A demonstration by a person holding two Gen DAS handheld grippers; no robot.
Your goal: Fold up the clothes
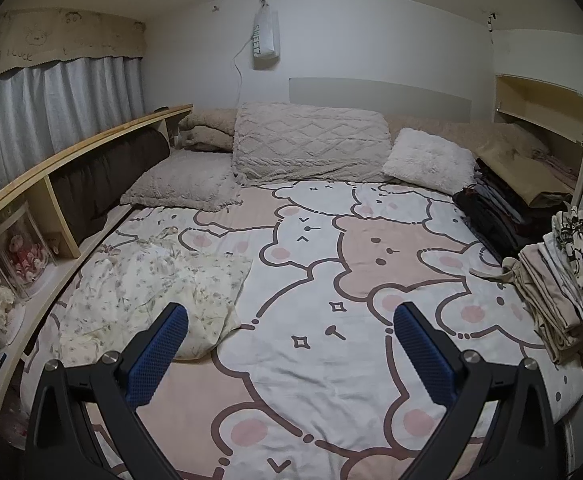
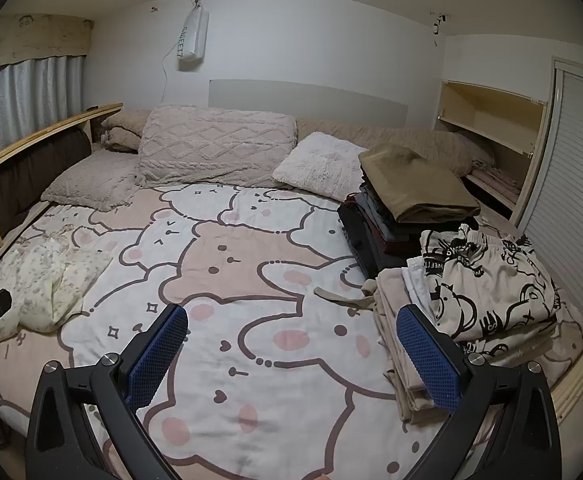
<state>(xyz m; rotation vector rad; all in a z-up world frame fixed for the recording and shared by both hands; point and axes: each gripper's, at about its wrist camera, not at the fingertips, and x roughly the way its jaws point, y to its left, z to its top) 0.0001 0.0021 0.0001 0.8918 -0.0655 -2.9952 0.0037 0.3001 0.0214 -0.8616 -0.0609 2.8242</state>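
Both claws, left [image 1: 291, 344] and right [image 2: 291, 344], are gaping wide, holding nothing. Crumpled floral cloth [image 1: 151, 292] is waiting at nine o'clock; folded piles [image 2: 471, 280] are sitting tidy at three o'clock.

A floral garment [image 1: 147, 292] lies crumpled at the bed's left side. Folded clothes [image 2: 471, 300] sit stacked at its right, dark ones [image 2: 391, 220] behind.

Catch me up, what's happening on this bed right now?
A person is folding clothes with a handheld tool in each hand. The left tool and right tool are both open and empty above the bear-print sheet. A crumpled floral garment lies unfolded on the left; folded stacks sit on the right.
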